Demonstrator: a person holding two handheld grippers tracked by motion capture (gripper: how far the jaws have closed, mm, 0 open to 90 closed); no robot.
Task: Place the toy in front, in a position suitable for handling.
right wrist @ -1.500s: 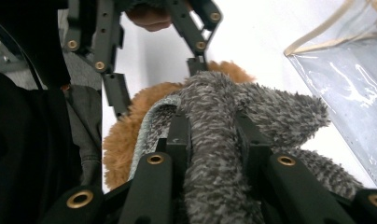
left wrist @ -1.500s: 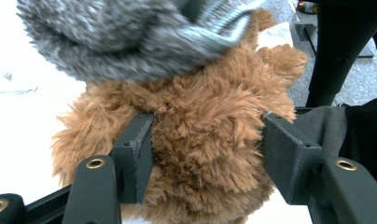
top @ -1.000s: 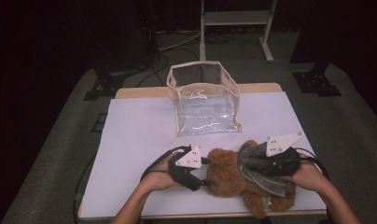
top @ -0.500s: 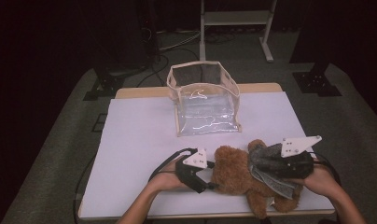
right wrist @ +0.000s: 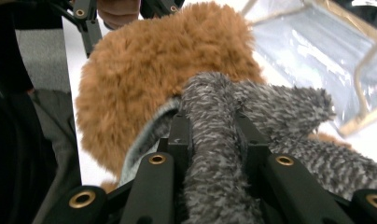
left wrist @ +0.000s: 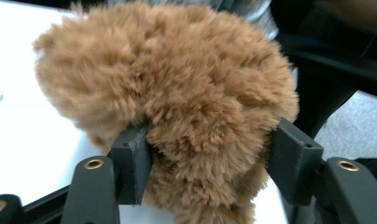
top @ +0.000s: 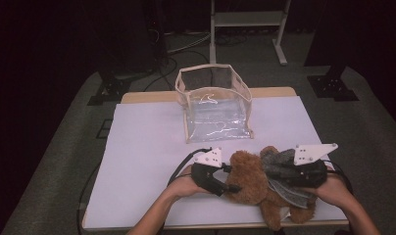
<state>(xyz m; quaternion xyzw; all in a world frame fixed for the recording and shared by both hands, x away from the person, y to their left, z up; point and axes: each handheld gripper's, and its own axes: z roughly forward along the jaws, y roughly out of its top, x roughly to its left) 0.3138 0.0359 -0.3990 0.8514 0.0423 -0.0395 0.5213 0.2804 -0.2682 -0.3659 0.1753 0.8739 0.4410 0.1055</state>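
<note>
the step in hand looks like dressing or undressing a teddy bear: the person works a grey knitted garment on the toy, which lies at the near edge of the white table, in front of a clear plastic bag that stands open and apart from it.

the right gripper is clamped on a fold of the grey garment; in the right gripper view the knit is pinched tight between the two black jaws. the left gripper has just been closing, and in the left gripper view the bear's brown fur sits between the jaws, with both pads pressed into it, so it grips the head.

the bear lies with its long axis running across the table, slanted a little toward the person: head toward the left gripper, legs toward the near right corner. which way its face points cannot be told.

the next move probably calls for the left gripper to hold the head steady while the right draws the knit along the body, pulling along that axis, not across it, so the toy does not twist.
</note>
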